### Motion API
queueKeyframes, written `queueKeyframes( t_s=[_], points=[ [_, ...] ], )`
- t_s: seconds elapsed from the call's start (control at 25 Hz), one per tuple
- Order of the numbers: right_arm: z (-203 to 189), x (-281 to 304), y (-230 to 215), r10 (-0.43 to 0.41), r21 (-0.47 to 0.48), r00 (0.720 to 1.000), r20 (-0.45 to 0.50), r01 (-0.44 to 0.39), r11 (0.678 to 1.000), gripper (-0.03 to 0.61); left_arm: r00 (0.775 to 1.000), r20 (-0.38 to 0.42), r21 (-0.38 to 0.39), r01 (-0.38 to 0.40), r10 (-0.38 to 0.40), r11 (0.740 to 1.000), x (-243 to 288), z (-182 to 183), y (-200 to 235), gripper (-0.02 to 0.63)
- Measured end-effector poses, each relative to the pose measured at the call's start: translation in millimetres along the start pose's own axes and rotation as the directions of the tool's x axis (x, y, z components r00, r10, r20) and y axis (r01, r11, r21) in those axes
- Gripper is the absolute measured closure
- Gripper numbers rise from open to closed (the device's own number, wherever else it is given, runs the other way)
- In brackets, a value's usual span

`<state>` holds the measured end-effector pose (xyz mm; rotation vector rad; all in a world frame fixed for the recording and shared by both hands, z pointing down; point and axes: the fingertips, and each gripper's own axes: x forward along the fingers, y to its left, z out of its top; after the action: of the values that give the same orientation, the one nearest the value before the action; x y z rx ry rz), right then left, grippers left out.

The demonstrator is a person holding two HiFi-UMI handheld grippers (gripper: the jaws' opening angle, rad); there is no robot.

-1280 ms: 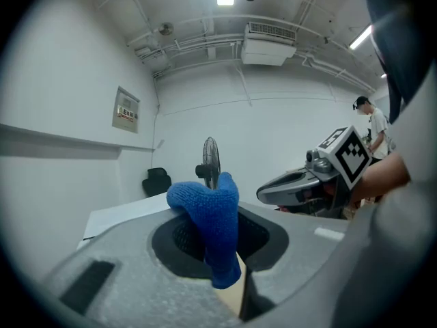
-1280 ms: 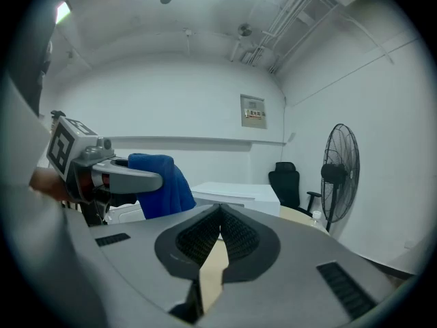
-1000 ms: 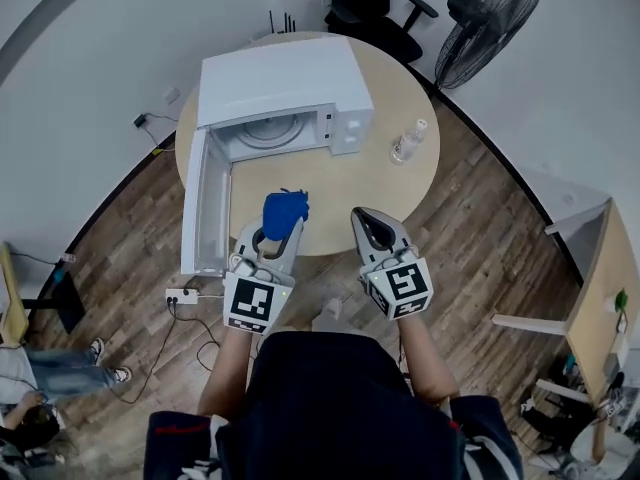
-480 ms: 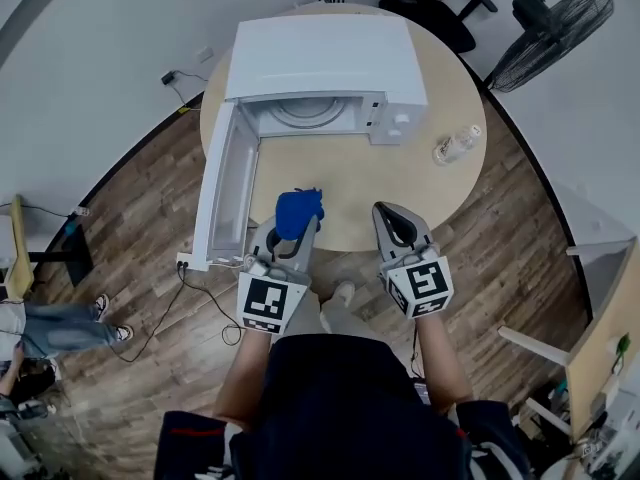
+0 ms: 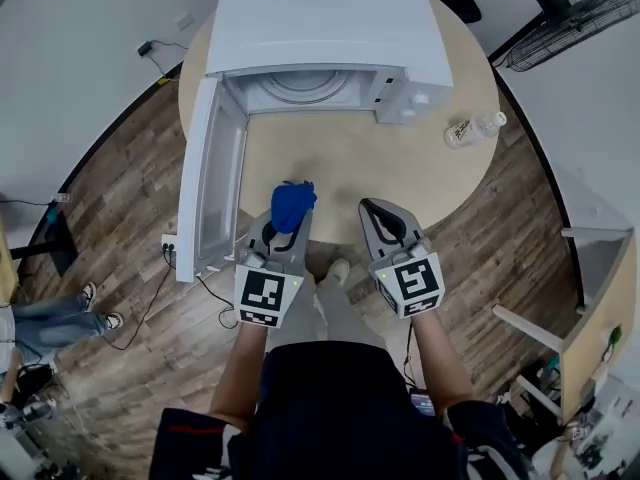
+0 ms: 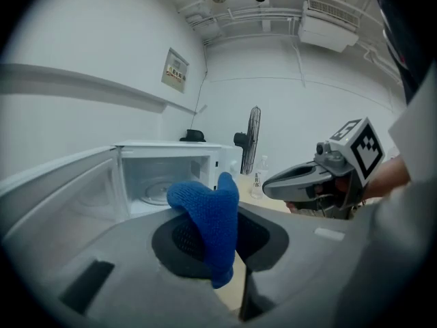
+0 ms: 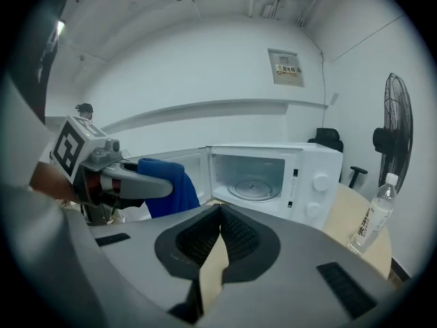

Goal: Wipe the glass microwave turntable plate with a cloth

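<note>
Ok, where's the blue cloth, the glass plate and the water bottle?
blue cloth [image 5: 291,206]: head view, middle of the bunched fabric.
glass plate [image 7: 253,188]: right gripper view, centre of the disc.
water bottle [image 5: 473,130]: head view, middle of its body.

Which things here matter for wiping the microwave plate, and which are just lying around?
For the job: blue cloth, clamped in the left gripper; glass turntable plate; open microwave.
Lying about: water bottle; fan.
</note>
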<state>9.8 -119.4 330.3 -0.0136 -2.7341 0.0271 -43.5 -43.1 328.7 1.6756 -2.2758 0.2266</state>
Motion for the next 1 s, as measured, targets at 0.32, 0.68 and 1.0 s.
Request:
queueKeyframes(
  t_s=[0.32, 0.68, 1.0],
  points=[
    [-41.4, 47.0, 16.9, 0.06, 0.001, 0.995, -0.079, -0.06, 0.998, 0.568, 0.997, -0.061, -0.059, 0.033, -0.036, 0.998, 23.3, -55.3, 20.2, 0.558],
    [-85.3, 89.2, 6.2, 0.121, -0.024, 0.978, -0.169, -0.127, 0.992, 0.568, 0.997, -0.07, -0.045, 0.041, -0.044, 0.998, 59.8, -91.8, 37.7, 0.557],
    [-94.7, 135.8, -22.2, 0.158, -0.035, 0.972, -0.174, -0.166, 0.985, 0.568, 0.999, -0.036, -0.077, 0.027, -0.03, 0.997, 99.5, -99.1, 67.3, 0.557]
  ],
)
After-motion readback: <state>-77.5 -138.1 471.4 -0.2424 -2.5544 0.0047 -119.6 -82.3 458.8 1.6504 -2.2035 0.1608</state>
